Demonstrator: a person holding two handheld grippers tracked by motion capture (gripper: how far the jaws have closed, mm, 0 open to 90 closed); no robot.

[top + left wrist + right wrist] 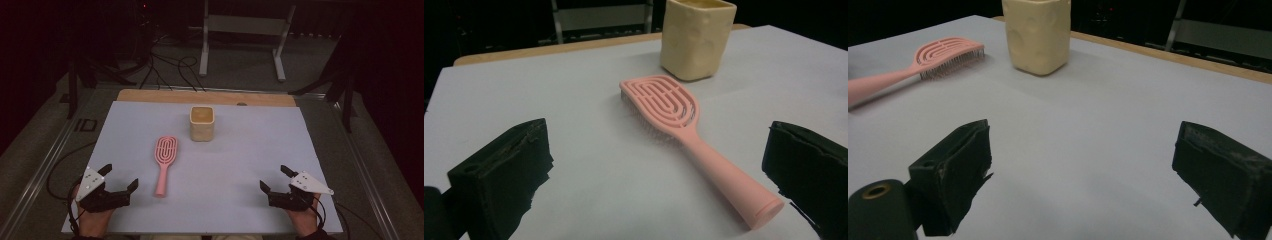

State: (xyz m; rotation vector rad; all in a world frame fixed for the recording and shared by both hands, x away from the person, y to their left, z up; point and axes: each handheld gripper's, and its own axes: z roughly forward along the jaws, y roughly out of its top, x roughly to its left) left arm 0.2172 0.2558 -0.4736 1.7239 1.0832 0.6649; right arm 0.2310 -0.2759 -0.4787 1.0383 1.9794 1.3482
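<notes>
A pink hairbrush lies flat, bristles down, on the white sheet, its handle toward the front edge. Behind it stands a cream square cup, upright. My left gripper rests at the front left, open and empty, just left of the brush handle. In the left gripper view the hairbrush lies between and beyond the wide-apart jaws, with the cup farther back. My right gripper sits at the front right, open, nothing between its jaws. The right gripper view shows the cup and hairbrush far ahead to the left.
The sheet covers a wooden table with a bare strip at the back. Metal rails run along both sides. Cables and a white frame stand lie on the dark floor beyond.
</notes>
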